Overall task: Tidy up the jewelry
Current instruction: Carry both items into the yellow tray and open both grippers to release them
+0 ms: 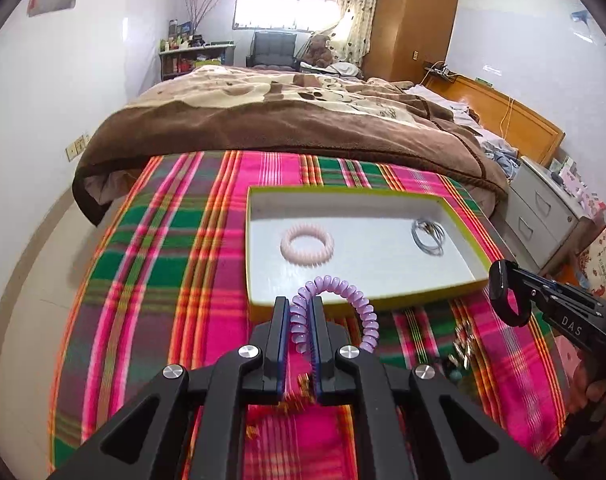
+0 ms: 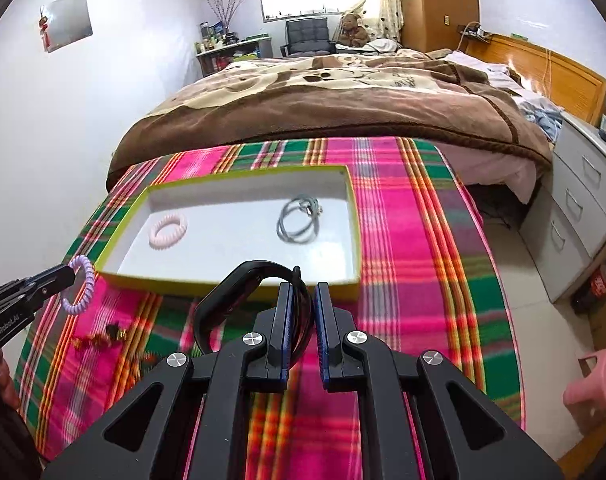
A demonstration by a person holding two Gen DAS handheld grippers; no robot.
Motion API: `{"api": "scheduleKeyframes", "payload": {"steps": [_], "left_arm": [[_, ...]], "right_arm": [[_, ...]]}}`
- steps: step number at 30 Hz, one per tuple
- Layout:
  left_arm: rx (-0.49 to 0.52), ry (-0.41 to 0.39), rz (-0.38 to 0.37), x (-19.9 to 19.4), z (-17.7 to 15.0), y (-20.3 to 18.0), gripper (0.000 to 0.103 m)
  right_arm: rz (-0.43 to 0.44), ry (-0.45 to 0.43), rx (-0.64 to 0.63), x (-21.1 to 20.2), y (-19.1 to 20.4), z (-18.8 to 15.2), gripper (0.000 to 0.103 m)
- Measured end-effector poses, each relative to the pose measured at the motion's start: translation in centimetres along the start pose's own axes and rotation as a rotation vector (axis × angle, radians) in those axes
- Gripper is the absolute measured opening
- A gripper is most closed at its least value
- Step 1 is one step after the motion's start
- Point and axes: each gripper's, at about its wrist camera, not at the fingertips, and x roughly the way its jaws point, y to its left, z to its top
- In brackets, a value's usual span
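My left gripper (image 1: pixel 301 304) is shut on a purple spiral hair tie (image 1: pixel 355 300), held just before the near rim of the white tray (image 1: pixel 383 276); it also shows in the right wrist view (image 2: pixel 81 286). My right gripper (image 2: pixel 305 292) is shut on a black wristband (image 2: pixel 223 292), held near the tray's (image 2: pixel 223 256) front edge; it also shows in the left wrist view (image 1: pixel 507 296). Inside the tray lie a pink spiral hair tie (image 1: pixel 307 245) (image 2: pixel 169 230) and a grey cord bracelet (image 1: pixel 427 236) (image 2: pixel 299 219).
The tray sits on a pink and green plaid cloth (image 1: pixel 183 240) over a table. Small gold and dark trinkets (image 2: pixel 103 338) lie on the cloth near the front. A bed with a brown blanket (image 1: pixel 287 116) is behind; grey drawers (image 2: pixel 583 216) stand at right.
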Motion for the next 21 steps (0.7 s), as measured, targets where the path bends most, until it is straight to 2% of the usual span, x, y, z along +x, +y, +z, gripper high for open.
{"api": "scheduleKeyframes", "payload": {"steps": [10, 18, 21], "left_arm": [[0.006, 0.030, 0.008, 3.9, 3.2, 0.6, 0.009], [0.008, 0.052, 0.030, 7.3, 5.0, 1.1, 0.009], [-0.016, 0.056, 0.018, 8.4, 5.7, 1.7, 0.009]], "right_arm": [[0.003, 0.036, 0.011, 4.6, 0.3, 3.7, 0.011], [0.008, 0.073, 0.034, 8.1, 0.6, 5.5, 0.011], [0.005, 0.079, 0.042, 9.0, 0.7, 6.1, 0.011]]}}
